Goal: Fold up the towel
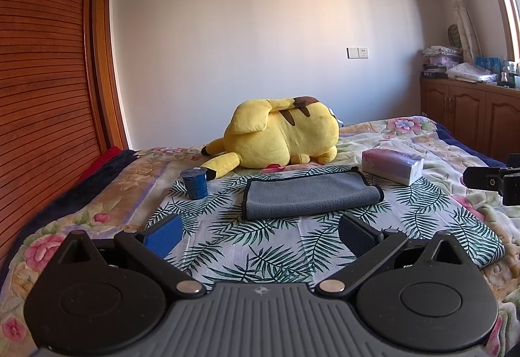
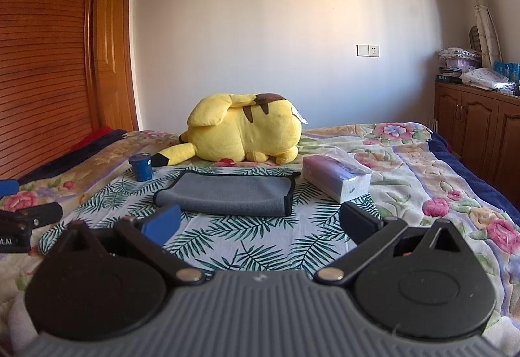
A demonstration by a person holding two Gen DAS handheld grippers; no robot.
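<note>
A grey towel (image 1: 308,194) with black trim lies folded over on a palm-leaf cloth (image 1: 260,246) on the bed; it also shows in the right wrist view (image 2: 227,192). My left gripper (image 1: 260,235) is open and empty, just short of the towel's near edge. My right gripper (image 2: 260,222) is open and empty, also just in front of the towel. Part of the right gripper (image 1: 494,181) shows at the right edge of the left wrist view. Part of the left gripper (image 2: 22,220) shows at the left edge of the right wrist view.
A yellow plush toy (image 1: 276,136) lies behind the towel. A blue cup (image 1: 194,183) stands to the towel's left. A tissue pack (image 1: 391,165) lies to its right. A wooden wardrobe (image 1: 42,80) is at the left, a cabinet (image 1: 471,116) at the right.
</note>
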